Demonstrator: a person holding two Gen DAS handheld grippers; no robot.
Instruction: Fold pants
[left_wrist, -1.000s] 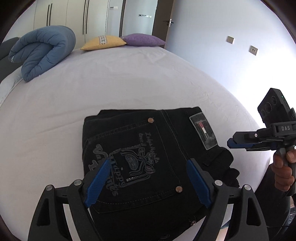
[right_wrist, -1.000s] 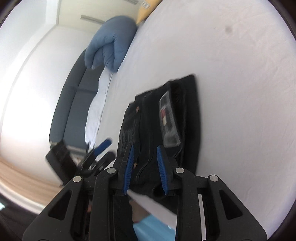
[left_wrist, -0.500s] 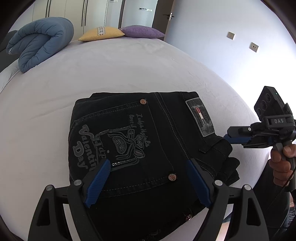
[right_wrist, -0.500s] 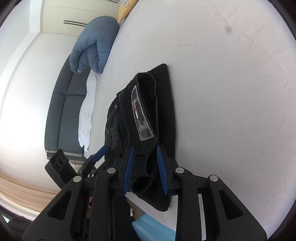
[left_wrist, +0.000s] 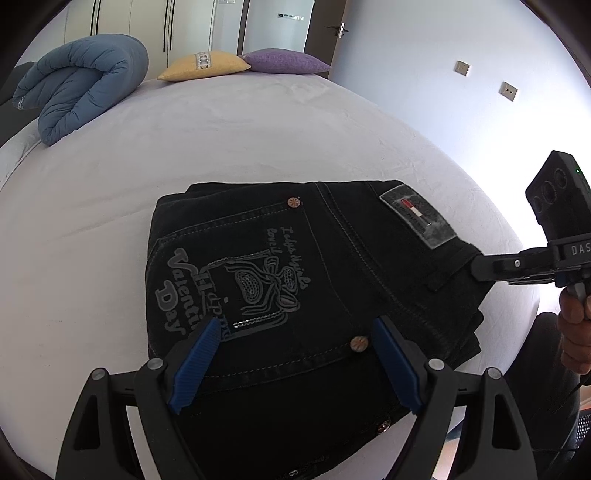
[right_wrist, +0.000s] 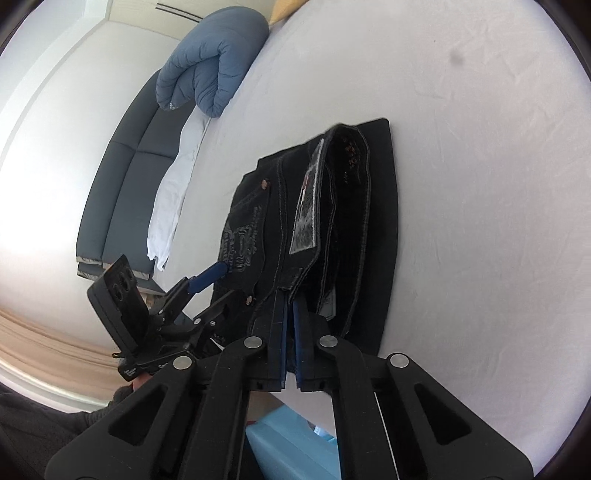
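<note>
Black jeans (left_wrist: 295, 277) lie folded on the white bed (left_wrist: 221, 147), back pocket with grey print facing up and a grey waist patch (left_wrist: 417, 218) at the right. My left gripper (left_wrist: 291, 365) hovers open above the near part of the pants, touching nothing. In the right wrist view the folded layers (right_wrist: 376, 221) show edge-on. My right gripper (right_wrist: 290, 306) is shut, pads together, its tips against the waistband corner; I see no cloth between them. In the left wrist view the right gripper (left_wrist: 474, 266) comes in from the right, and the left gripper (right_wrist: 216, 290) appears beyond the pants.
A rolled blue duvet (left_wrist: 81, 85), a yellow pillow (left_wrist: 203, 64) and a purple pillow (left_wrist: 284, 61) lie at the bed's far end. The bed edge runs close to the pants on the right. A dark sofa (right_wrist: 122, 173) stands beside the bed. A person's hand (left_wrist: 572, 332) holds the right gripper.
The right gripper's jaws have closed from a narrow gap that straddled the pants' folded edge, and its tips now sit at the waistband corner. The left gripper stays open over the pants.
</note>
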